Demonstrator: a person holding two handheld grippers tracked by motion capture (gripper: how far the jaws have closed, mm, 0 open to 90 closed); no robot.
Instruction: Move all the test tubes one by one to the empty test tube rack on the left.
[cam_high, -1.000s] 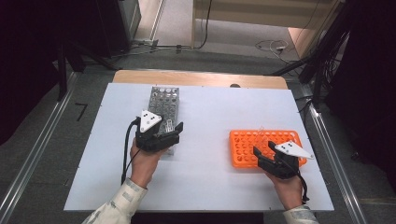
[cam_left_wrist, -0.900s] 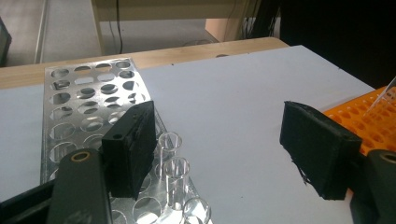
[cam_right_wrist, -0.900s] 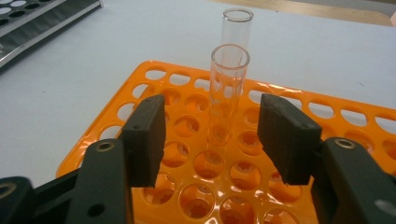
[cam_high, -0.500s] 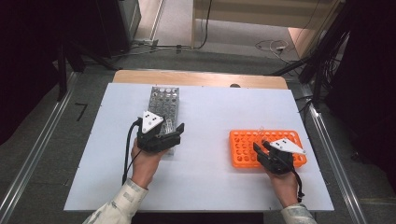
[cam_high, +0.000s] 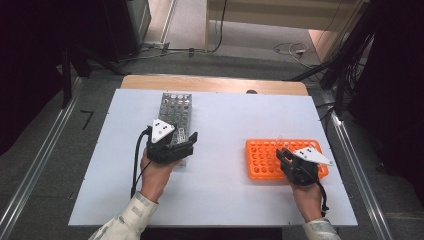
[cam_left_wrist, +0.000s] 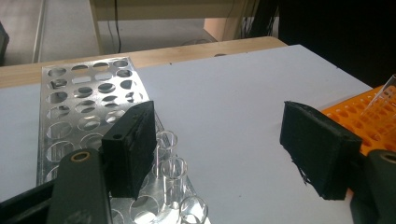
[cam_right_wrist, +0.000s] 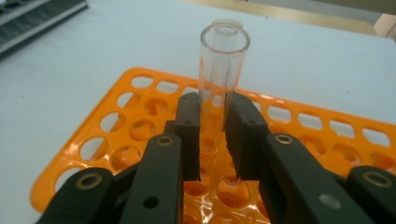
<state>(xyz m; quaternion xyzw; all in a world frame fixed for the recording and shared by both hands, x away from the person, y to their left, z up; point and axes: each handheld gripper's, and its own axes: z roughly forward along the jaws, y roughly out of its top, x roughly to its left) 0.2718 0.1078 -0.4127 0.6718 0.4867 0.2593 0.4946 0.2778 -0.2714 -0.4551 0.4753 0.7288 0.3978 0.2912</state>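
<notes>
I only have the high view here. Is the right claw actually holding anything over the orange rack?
Observer: Yes. In the right gripper view the right claw has just been closing and now pinches a clear glass tube standing upright over the orange rack.
Operator: Is the left claw gripping too?
Observer: No. The left claw is wide open, nothing between its jaws.
Operator: Any tubes in the metal rack?
Observer: Three clear tubes stand in the metal rack at its near corner, beside the left jaw.
</notes>
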